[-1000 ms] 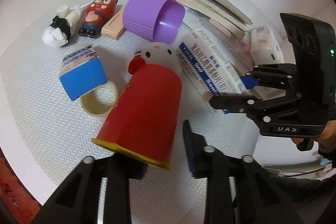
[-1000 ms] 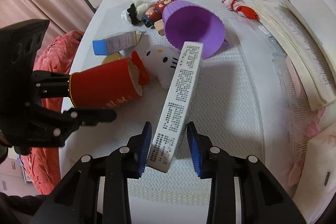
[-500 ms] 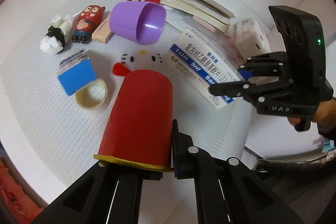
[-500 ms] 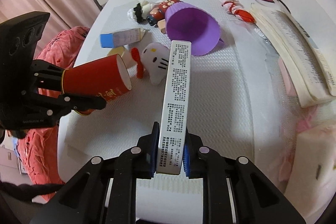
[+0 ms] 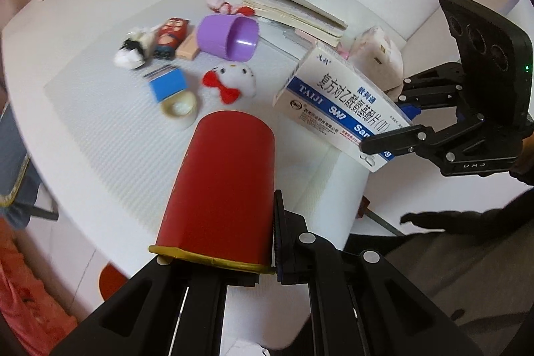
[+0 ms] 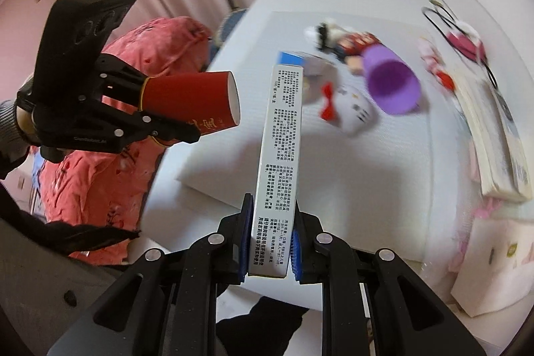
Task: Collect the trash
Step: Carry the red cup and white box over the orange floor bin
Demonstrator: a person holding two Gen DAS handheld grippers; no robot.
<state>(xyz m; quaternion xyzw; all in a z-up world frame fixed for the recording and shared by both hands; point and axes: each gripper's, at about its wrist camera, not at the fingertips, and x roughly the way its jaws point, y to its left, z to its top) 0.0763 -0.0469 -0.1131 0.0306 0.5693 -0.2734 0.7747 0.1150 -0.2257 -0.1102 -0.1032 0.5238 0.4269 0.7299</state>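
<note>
A red paper cup (image 5: 220,189) with a yellow rim hangs above the table's near edge, my left gripper (image 5: 220,256) shut on its rim end. The right wrist view shows that cup (image 6: 193,102) from the side, bottom pointing right, in the left gripper (image 6: 147,115). My right gripper (image 6: 270,242) is shut on the near end of a white and blue medicine box (image 6: 280,162), which it holds on edge in the air. The left wrist view shows the box (image 5: 337,105) tilted, pinched by the right gripper (image 5: 393,129) at the right.
On the white mat (image 5: 100,122) lie a purple cup (image 5: 230,37) on its side, a cat plush (image 5: 233,80), a blue-ended carton (image 5: 167,84), a tape roll (image 5: 178,107) and small figures (image 5: 170,37). Books (image 5: 293,12) and a tissue pack (image 5: 377,55) sit right; a red bag (image 6: 110,155) hangs left.
Both grippers closed, the left on the red cup and the right on the medicine box, then lifted them off the mat and drew back toward the table's near edge.
</note>
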